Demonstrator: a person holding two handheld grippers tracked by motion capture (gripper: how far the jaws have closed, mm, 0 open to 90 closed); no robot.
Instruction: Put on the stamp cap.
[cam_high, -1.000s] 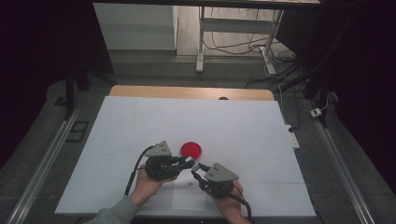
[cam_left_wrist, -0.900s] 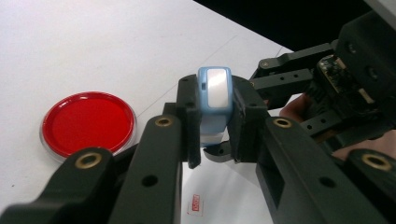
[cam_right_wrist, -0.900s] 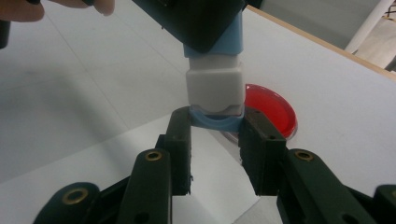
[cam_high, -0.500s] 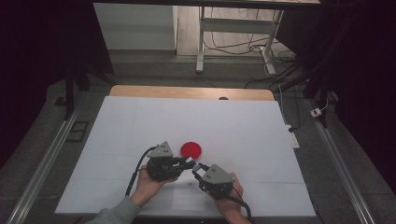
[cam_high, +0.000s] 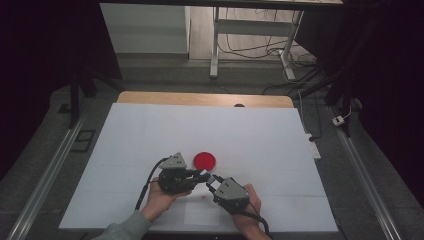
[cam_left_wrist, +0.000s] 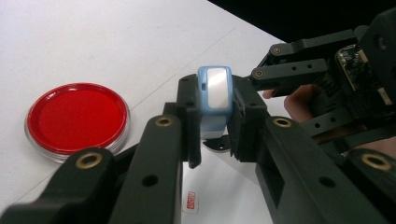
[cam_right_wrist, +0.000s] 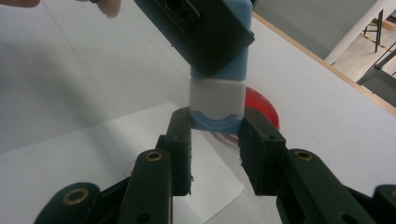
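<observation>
White board covers the table, with dark floor and cables beyond its far edge.

From the high view, the left gripper and the right gripper meet tip to tip near the front edge of the table, and what sits between them is too small to make out there. Both hands are partly hidden under the gripper bodies, and the right forearm is cut off by the bottom edge.

The left gripper is clamped on a small blue and white block, its pads pressing the two sides. The right gripper grips the same block by its blue end. In the right gripper view the left gripper's black jaw covers the block's upper part.

The block is light blue with rounded corners and a pale grey-white panel on one face; near one end a white band runs round it, followed by a blue end piece. It hangs above the table, between the two grippers.

Just beyond lies a round red dish with a clear rim. A small red-printed label lies on the table below the left gripper.
</observation>
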